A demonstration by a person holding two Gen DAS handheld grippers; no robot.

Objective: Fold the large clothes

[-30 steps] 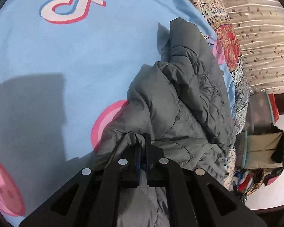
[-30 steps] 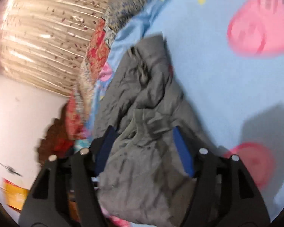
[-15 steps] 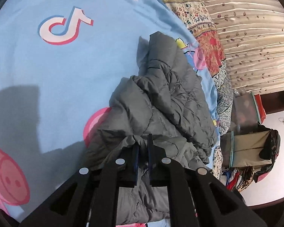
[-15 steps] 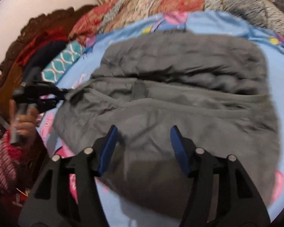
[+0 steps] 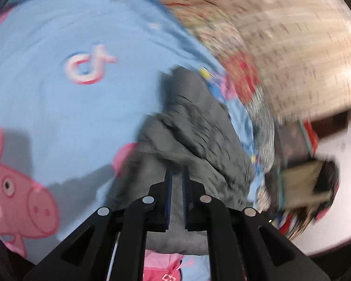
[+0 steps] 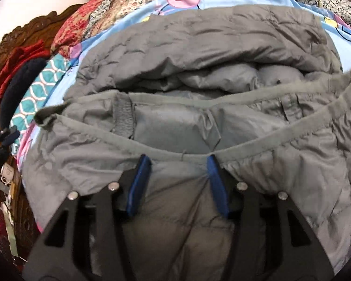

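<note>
Grey puffer jacket [image 6: 199, 121] lies bunched on the bed's blue cartoon sheet [image 5: 58, 107], long axis running away from both jaws. Left gripper [image 5: 176, 187]: jaws pressed nearly together, pinching a jacket edge right at the tips. Right gripper [image 6: 177, 182]: jaws spread, straddling the hem band [image 6: 292, 135], fabric between but not clamped; prob. the closer one for the next grab.

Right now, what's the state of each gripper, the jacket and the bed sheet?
Left gripper: shut on the grey puffer jacket's edge.
Right gripper: open, fingers straddling the jacket's hem.
Grey puffer jacket: rumpled, partly folded, lying on the sheet.
Blue cartoon bed sheet: spread flat under the jacket.
</note>
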